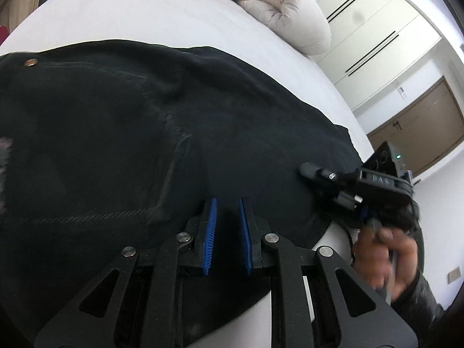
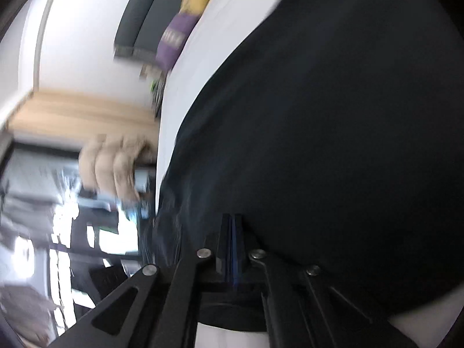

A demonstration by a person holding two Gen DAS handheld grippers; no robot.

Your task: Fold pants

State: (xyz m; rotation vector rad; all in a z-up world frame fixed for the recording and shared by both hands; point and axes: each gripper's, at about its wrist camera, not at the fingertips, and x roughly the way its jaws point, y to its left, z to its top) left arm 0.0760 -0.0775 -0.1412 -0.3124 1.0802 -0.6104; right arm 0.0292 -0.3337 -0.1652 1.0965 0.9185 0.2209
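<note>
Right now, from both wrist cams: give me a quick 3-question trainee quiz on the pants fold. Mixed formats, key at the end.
1. True or false: the left gripper has its blue pads apart, with nothing clamped between them.
2. Multiple choice: the black pants lie on A) a wooden floor, B) the white bed, C) a chair.
3. Fill in: in the right wrist view, the right gripper has its pads pressed ____ over the pants' edge.

Key
1. True. There is a visible gap between the pads, above the cloth.
2. B.
3. Together. No gap shows, though blur hides whether cloth is actually pinched.
</note>
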